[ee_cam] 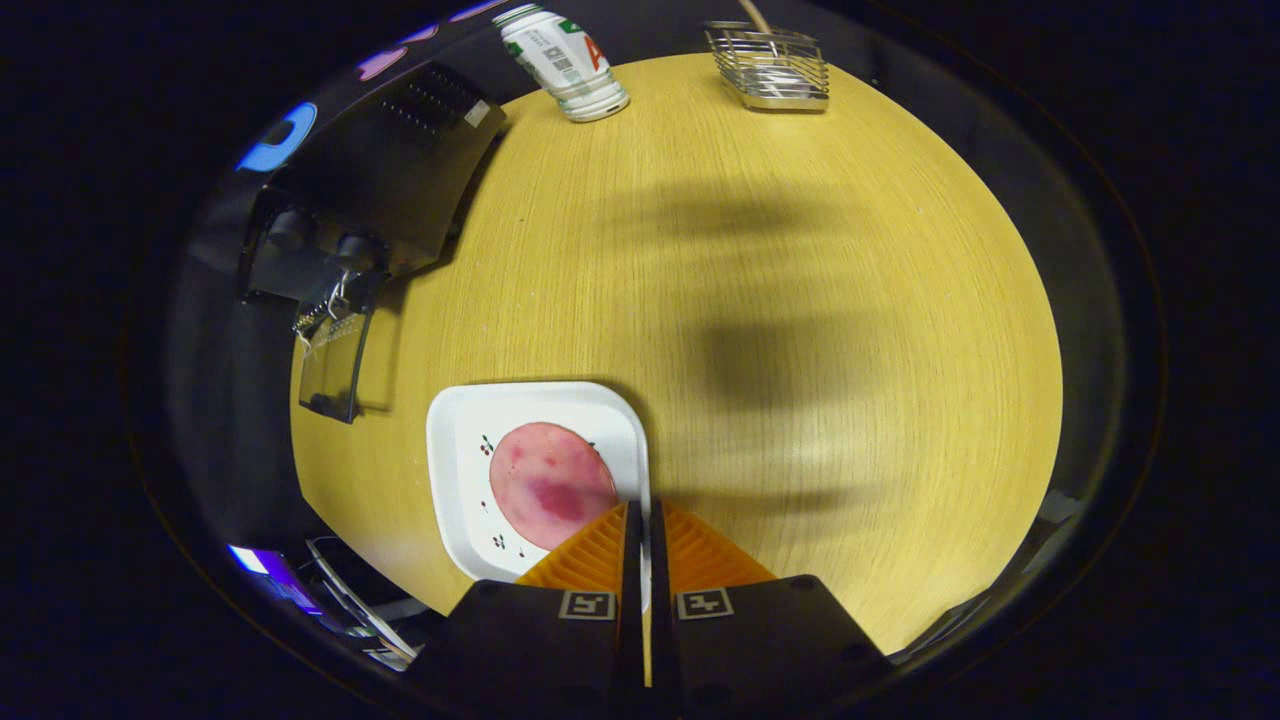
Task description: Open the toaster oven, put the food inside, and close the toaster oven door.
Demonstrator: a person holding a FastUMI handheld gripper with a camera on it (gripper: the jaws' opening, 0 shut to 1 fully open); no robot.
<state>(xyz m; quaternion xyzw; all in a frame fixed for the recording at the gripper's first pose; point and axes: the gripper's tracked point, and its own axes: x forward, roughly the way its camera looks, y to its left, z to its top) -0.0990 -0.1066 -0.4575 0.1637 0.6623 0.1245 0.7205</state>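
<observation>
Nearest the camera, the gripper (640, 525) holds its jaws drawn together with only a thin slit between them, the ribbed fingers (590, 555) pinching the right rim of a white plate (465, 470). That plate is square with rounded corners, glossy, and dotted with small dark marks; its near corner is covered by the fingers. On it lies the food (548, 482), a flat round slice, pink with darker red blotches, partly hidden at its near edge by the left finger. Both rest on the bench (760, 330), a pale wood-grain surface crossed by soft shadows. Beyond the plate, to the left, stands the toaster oven (385, 190), black and boxy, its glass door (332, 365) hanging open; its interior is hard to make out. Farther off stand a white bottle (565, 60) with a printed label and a wire basket (770, 65), both cut off above.
</observation>
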